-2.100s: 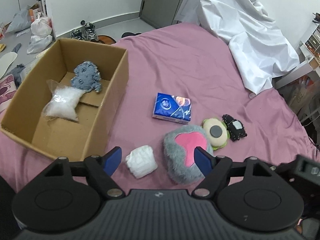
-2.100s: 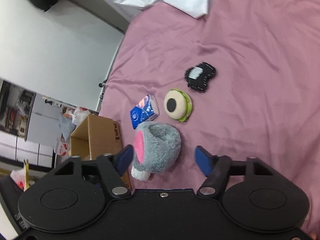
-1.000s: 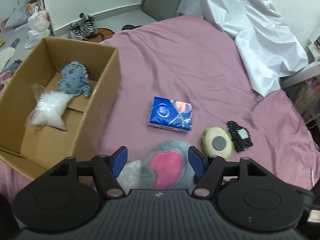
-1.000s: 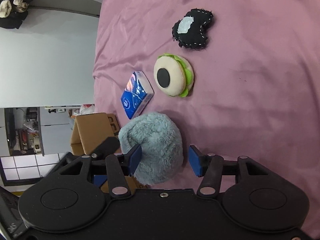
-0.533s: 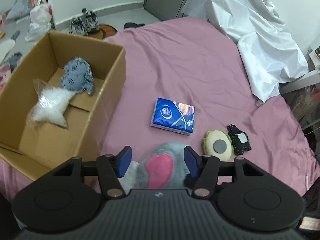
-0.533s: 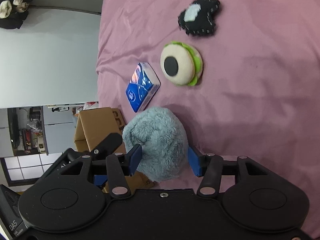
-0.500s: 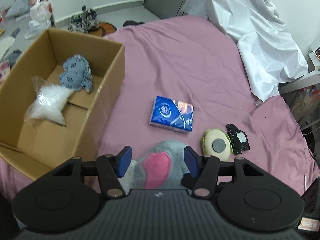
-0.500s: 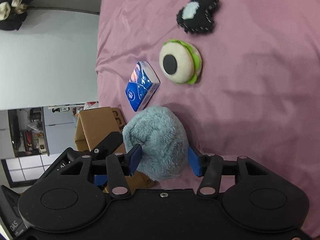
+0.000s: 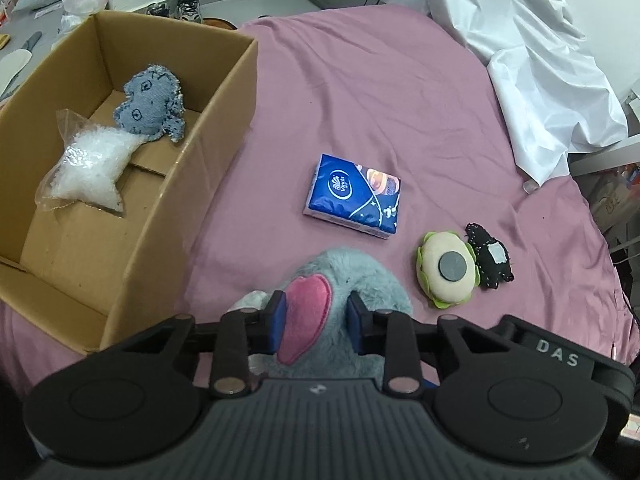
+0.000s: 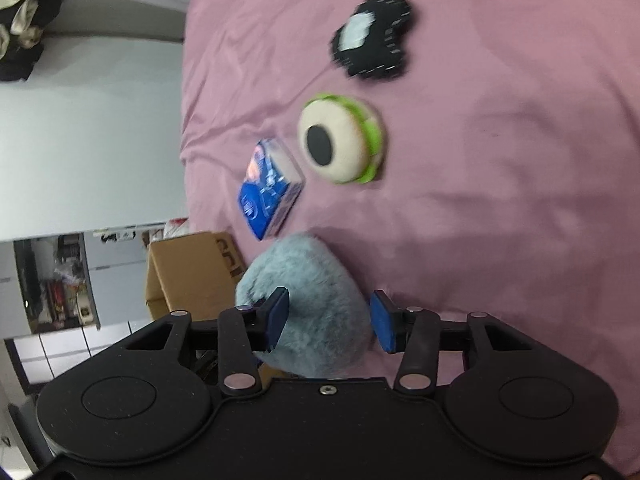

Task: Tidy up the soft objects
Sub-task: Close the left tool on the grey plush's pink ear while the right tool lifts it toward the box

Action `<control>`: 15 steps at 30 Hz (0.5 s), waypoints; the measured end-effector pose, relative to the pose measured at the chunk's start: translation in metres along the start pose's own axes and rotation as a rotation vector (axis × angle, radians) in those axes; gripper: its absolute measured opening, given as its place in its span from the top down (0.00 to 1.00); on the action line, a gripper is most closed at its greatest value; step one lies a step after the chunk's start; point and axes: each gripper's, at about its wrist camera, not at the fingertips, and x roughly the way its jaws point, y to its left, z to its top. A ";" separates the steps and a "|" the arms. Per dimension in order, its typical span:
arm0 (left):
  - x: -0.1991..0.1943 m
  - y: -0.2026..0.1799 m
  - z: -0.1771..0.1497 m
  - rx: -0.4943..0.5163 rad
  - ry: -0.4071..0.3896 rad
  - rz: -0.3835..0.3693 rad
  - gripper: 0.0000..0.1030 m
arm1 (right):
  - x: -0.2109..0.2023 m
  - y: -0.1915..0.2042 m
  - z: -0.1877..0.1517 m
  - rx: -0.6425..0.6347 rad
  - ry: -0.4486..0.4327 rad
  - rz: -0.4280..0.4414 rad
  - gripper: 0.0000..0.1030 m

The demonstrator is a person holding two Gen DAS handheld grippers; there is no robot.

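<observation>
1. Left gripper (image 9: 316,318), lower centre of left wrist view: blue pads pinch the grey plush (image 9: 348,280) across its pink patch, both pads pressed into the fur. Fingers closed on it.
2. Right gripper (image 10: 329,322), lower centre of right wrist view: its blue pads sit on both sides of the same grey plush (image 10: 308,300), w/ fur bulging between and around them. Also gripping it.
3. Plush sits low-centre in both views, over the pink bedsheet (image 9: 360,100); can't tell if it rests on the sheet or is lifted off.
4. A white fluffy bit (image 9: 250,300) shows just left of the plush, partly hidden behind the left finger.
5. Cardboard box (image 9: 208,168), left side of left wrist view, open top. Inside: blue denim plush (image 9: 152,100) toward the far end and clear bag of white filling (image 9: 90,168) touching it on the near side.
6. Blue tissue pack (image 9: 354,196) lies flat at frame centre, apart from the plush.
7. Round cream-and-green pad w/ dark disc (image 9: 446,272) at centre right; black felt piece w/ white patch (image 9: 490,258) touches its right edge.
8. White sheet (image 9: 532,52) crumpled at upper right.
9. Right wrist view is motion-blurred: tissue pack (image 10: 270,190) mid-left, cream-and-green pad (image 10: 340,138) beside it, black felt piece (image 10: 372,38) at top, box (image 10: 188,276) at left.
</observation>
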 end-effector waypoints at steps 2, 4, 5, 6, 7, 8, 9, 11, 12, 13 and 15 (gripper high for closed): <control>0.003 -0.001 -0.001 -0.006 0.013 -0.002 0.73 | 0.007 0.003 -0.002 -0.011 0.013 -0.008 0.63; 0.005 0.001 -0.003 -0.012 0.025 0.005 0.73 | 0.009 0.003 -0.004 -0.023 0.008 -0.035 0.72; 0.005 0.002 -0.003 -0.011 0.030 -0.002 0.73 | 0.008 0.005 -0.005 -0.038 0.003 -0.048 0.74; 0.004 0.001 -0.004 -0.003 0.029 -0.001 0.73 | 0.006 0.005 -0.005 -0.044 -0.005 -0.048 0.76; 0.003 0.000 -0.004 0.007 0.025 0.000 0.73 | 0.004 0.006 -0.005 -0.045 -0.011 -0.046 0.77; 0.001 -0.001 -0.005 0.013 0.022 -0.001 0.73 | 0.004 0.007 -0.007 -0.053 -0.017 -0.046 0.77; 0.000 -0.001 -0.005 0.013 0.021 -0.003 0.73 | 0.003 0.010 -0.008 -0.070 -0.025 -0.049 0.78; -0.003 0.000 -0.006 0.011 0.014 -0.007 0.74 | 0.002 0.013 -0.010 -0.090 -0.033 -0.051 0.79; -0.004 0.001 -0.005 0.009 0.011 -0.011 0.75 | 0.001 0.015 -0.011 -0.099 -0.037 -0.051 0.79; -0.006 0.001 -0.005 0.005 0.008 -0.016 0.75 | 0.000 0.018 -0.011 -0.108 -0.042 -0.050 0.80; -0.011 0.003 -0.004 0.000 -0.003 -0.031 0.76 | -0.005 0.023 -0.012 -0.137 -0.062 -0.043 0.80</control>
